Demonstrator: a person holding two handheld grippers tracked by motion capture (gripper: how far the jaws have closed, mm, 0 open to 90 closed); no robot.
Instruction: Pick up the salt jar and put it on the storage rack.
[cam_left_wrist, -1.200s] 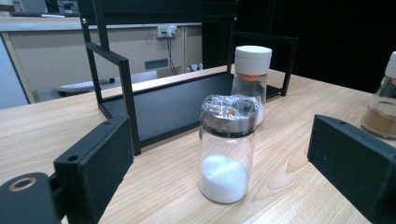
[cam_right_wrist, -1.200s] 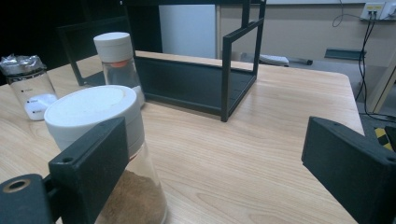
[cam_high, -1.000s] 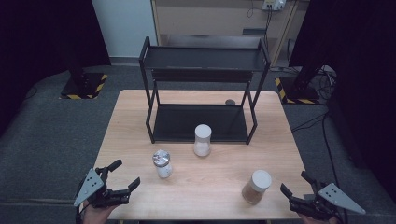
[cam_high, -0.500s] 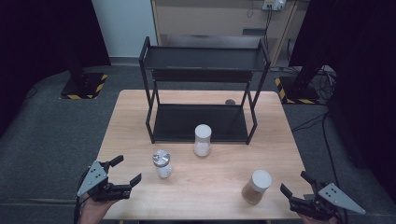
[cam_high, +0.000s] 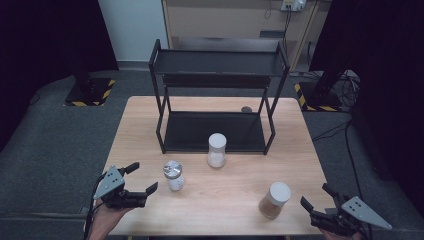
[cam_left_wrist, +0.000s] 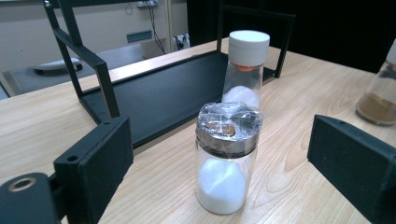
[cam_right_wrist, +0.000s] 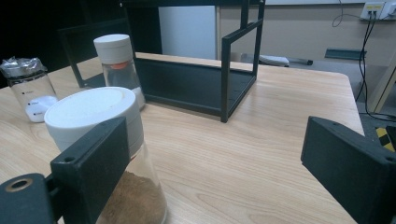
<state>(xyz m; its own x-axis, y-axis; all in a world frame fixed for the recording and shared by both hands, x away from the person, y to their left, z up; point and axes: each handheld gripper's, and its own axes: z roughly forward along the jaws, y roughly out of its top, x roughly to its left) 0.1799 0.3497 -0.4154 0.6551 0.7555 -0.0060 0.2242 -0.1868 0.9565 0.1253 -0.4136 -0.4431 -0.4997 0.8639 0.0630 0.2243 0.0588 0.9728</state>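
- Left gripper (cam_high: 139, 179), at about 7 o'clock on the wooden table (cam_high: 300, 150): jaws spread wide with nothing between the pads, aimed toward 3 o'clock at the foil-capped jar (cam_high: 173, 175)
- Foil-capped jar: a small glass jar of white powder, upright on the table just beside the left gripper and apart from it; in the left gripper view it (cam_left_wrist: 226, 156) stands centred in the gap between the two black jaws, not yet touched
- White-lidded bottle (cam_high: 216, 149): upright at the front edge of the black shelf rack (cam_high: 218, 62), near the centre of the table, at 1 o'clock from the foil-capped jar
- Right gripper (cam_high: 314, 197), at about 5 o'clock on the table: jaws likewise apart and empty; the brown-powder jar (cam_high: 274, 200) stands near it at 9 o'clock, and in the right gripper view this jar (cam_right_wrist: 109, 154) sits behind the left-hand jaw rather than between the two
- Step in hand, as judged: the approach of the left gripper to the foil-capped jar, before any grasp
- Next move, as judged: advance until the pads flank the glass body below the crinkled cap, keep the jaws level so the light jar is not tipped, then close gently on it
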